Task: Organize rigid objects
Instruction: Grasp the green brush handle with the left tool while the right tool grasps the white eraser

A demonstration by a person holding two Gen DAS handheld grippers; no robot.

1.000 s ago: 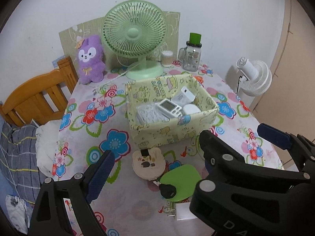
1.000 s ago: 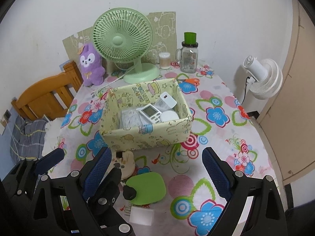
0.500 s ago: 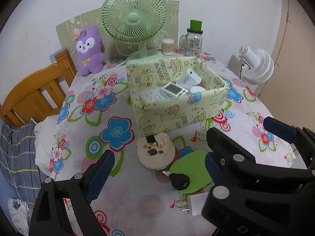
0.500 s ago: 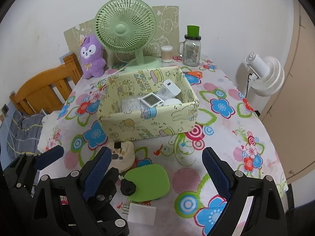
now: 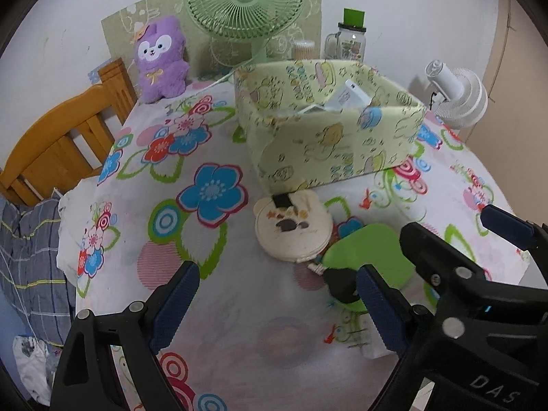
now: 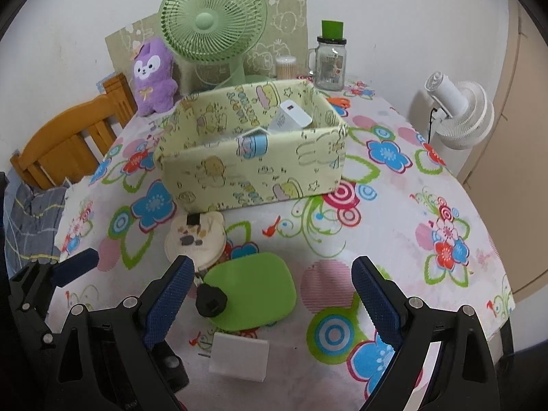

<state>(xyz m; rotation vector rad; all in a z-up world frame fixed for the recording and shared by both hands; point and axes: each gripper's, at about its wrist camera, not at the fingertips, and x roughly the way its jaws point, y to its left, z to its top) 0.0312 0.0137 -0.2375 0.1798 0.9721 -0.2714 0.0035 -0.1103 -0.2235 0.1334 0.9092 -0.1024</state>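
A pale green patterned box (image 5: pixel 328 137) (image 6: pixel 253 167) stands mid-table and holds a white charger (image 6: pixel 291 121) and other small devices. In front of it lie a round cream bear-shaped case (image 5: pixel 293 227) (image 6: pixel 195 238), a flat green pad (image 6: pixel 251 294) (image 5: pixel 370 253) with a black knob (image 6: pixel 210 299) on its near left edge, and a white plug adapter (image 6: pixel 239 356). My left gripper (image 5: pixel 277 308) is open and empty, low over the table near the case. My right gripper (image 6: pixel 270 294) is open and empty, its fingers either side of the green pad.
At the back stand a green desk fan (image 6: pixel 214 30), a purple plush toy (image 6: pixel 152 75), a glass jar with a green lid (image 6: pixel 330 58) and a cotton-swab tub (image 6: pixel 286 66). A wooden chair (image 5: pixel 65 137) is at the left edge. A white fan (image 6: pixel 459 113) stands beyond the right edge.
Both grippers have come down and forward toward the table. The box and the objects in front of it appear larger and nearer. Nothing on the table has moved.
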